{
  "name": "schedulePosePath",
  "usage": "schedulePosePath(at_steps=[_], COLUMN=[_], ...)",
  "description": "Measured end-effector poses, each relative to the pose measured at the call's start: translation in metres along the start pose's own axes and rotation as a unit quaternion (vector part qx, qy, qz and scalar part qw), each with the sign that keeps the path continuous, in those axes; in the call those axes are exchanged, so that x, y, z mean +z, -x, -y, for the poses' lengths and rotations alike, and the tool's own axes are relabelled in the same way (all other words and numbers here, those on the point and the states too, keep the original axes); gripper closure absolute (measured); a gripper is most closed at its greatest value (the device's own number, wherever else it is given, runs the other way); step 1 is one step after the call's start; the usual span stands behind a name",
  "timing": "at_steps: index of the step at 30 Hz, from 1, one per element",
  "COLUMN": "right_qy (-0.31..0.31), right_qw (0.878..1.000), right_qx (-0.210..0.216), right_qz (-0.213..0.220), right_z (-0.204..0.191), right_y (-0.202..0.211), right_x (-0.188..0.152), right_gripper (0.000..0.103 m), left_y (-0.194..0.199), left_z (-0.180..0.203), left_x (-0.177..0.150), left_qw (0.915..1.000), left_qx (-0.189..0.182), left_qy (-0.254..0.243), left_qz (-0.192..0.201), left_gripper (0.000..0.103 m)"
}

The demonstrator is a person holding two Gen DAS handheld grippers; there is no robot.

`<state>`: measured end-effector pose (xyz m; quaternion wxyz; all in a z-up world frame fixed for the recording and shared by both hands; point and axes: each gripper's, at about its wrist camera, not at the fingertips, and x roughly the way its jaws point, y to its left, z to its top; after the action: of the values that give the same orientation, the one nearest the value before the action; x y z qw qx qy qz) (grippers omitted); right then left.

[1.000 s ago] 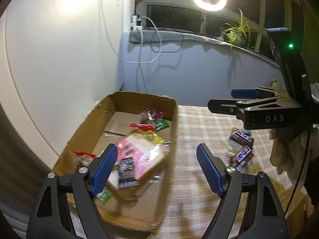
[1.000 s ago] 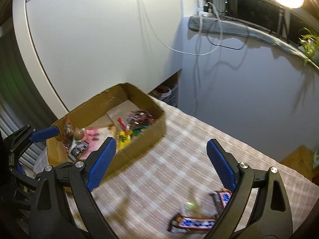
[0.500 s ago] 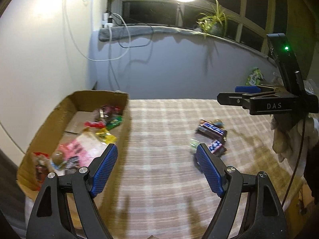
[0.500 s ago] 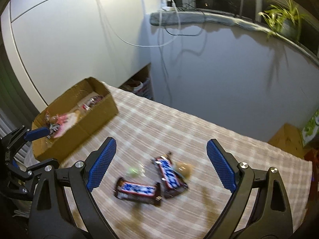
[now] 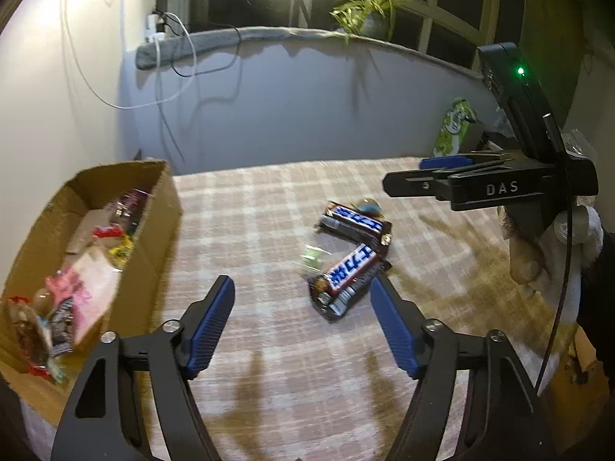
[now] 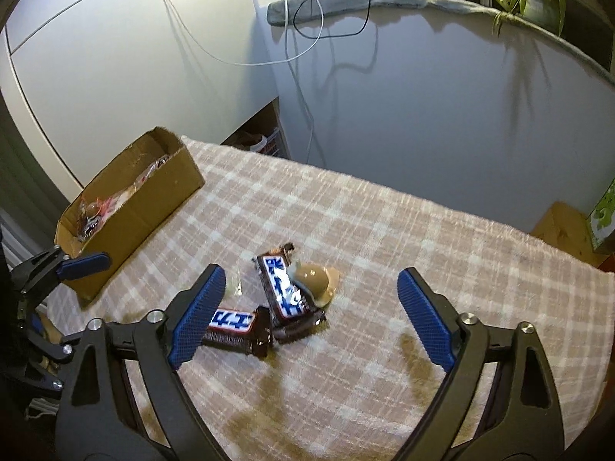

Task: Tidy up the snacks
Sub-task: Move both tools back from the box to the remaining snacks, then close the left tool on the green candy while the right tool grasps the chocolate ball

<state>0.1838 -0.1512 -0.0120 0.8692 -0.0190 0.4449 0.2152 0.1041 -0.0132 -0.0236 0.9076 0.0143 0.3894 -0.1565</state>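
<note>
The left claw (image 5: 301, 320) hangs above the table (image 5: 269, 345) with its blue-padded fingers (image 5: 211, 322) spread wide and nothing between them. Just beyond its right finger lies one chocolate bar (image 5: 348, 274), angled across the checked cloth, and a second chocolate bar (image 5: 355, 224) lies farther off, its end touching the first. A small green wrapped sweet (image 5: 310, 259) sits just left of the near bar, blurred. A round tan snack (image 5: 368, 204) rests at the far side of the second bar.

The right claw (image 6: 310, 301) also stands spread and empty, hovering over the same cluster. In its view the left finger (image 6: 196, 317) overlaps the end of the near bar (image 6: 236, 326), while the other bar (image 6: 286, 288) lies between the fingers with the tan snack (image 6: 313, 276) resting against its far right side.

To the far left on the table stands an open cardboard box (image 5: 153, 207), already holding a mix of wrapped snacks (image 5: 88, 288), pink, red and yellow among them. The box is well apart from the bars.

Beyond the table rises a pale wall with a ledge carrying a potted plant (image 5: 365, 15) and trailing white cables (image 5: 169, 61). A green packet (image 5: 453, 125) stands at the far right.
</note>
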Motion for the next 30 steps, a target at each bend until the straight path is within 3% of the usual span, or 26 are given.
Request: schedulePosePath(at_steps=[7,21,30], right_qy=[-0.026,-0.033,-0.042], right_qw=[1.0,0.998,0.996], right_qx=[0.009,0.045,0.056], right_qz=[-0.011,-0.033,-0.049], right_z=[0.013,0.017,0.02], right_y=[-0.011,-0.039,-0.054], right_x=[-0.004,-0.004,-0.006], right_gripper=[0.039,0.052,0.061], left_y=[-0.021,-0.064,-0.081], left_z=[0.0,-0.004,-0.014], left_x=[0.002,0.016,0.019], left_qw=[0.9997,0.9982,0.9968], left_qx=[-0.008,-0.018,-0.017], left_qy=[0.015,0.038,0.047], left_qz=[-0.02,-0.043,-0.063], left_gripper=[0.054,0.072,0.072])
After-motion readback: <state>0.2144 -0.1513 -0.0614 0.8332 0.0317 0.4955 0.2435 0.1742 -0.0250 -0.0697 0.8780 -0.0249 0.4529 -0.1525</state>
